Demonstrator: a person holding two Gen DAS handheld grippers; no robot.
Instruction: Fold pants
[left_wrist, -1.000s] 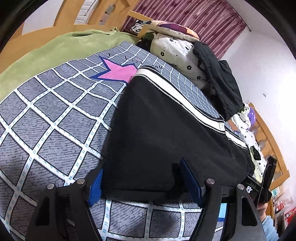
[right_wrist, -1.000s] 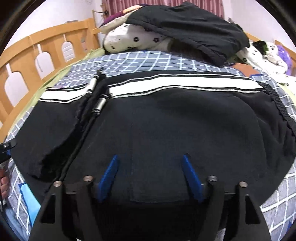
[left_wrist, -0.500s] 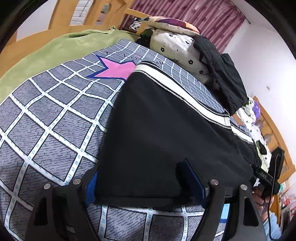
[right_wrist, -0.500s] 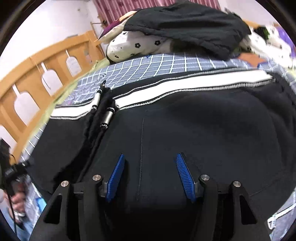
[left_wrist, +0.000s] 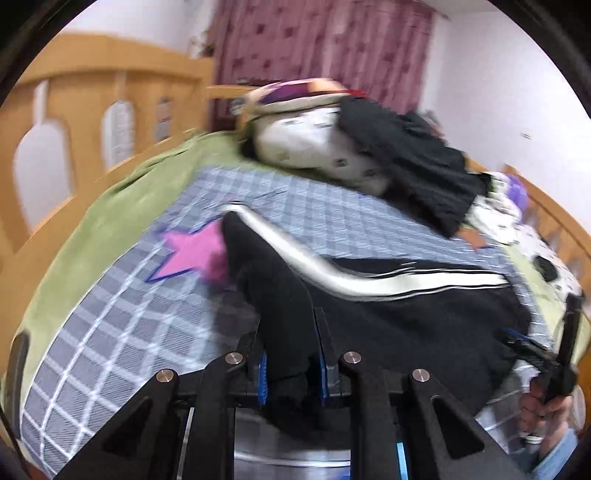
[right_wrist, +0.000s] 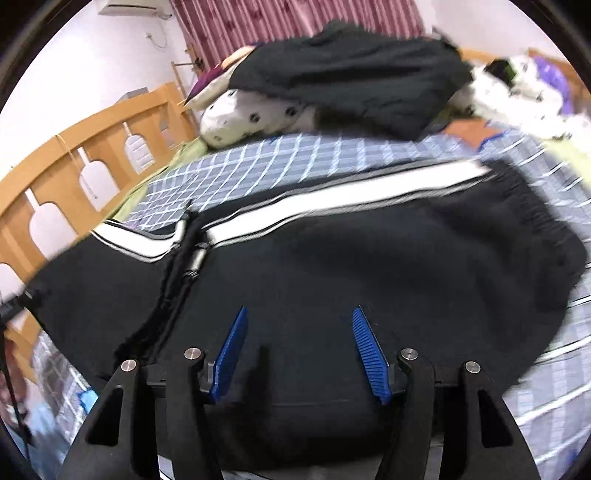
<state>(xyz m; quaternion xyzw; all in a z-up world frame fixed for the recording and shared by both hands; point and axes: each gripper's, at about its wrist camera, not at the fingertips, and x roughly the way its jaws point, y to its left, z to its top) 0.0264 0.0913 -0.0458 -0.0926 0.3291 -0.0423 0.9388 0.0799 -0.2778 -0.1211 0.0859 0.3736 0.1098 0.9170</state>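
Black pants (right_wrist: 369, 251) with a white side stripe (right_wrist: 332, 195) lie across the grey checked bedspread (right_wrist: 295, 155). In the left wrist view my left gripper (left_wrist: 291, 369) is shut on a bunched fold of the pants' leg end (left_wrist: 273, 280) and holds it lifted off the bed. In the right wrist view my right gripper (right_wrist: 299, 350) is open, its blue pads (right_wrist: 231, 350) spread over the black fabric near the waist end. Two metal-tipped drawstrings (right_wrist: 195, 258) lie on the pants. The right gripper also shows at the far right of the left wrist view (left_wrist: 546, 354).
A pile of pillows (left_wrist: 314, 144) and a black garment (right_wrist: 351, 74) sits at the head of the bed. A wooden bed rail (right_wrist: 74, 158) runs along the left. A pink star (left_wrist: 192, 251) marks the bedspread beside the pants. A green blanket (left_wrist: 110, 221) edges it.
My left gripper has shut on the pants' leg end and lifted it, swinging the view up. The right gripper stays open over the pants and has tilted slightly.
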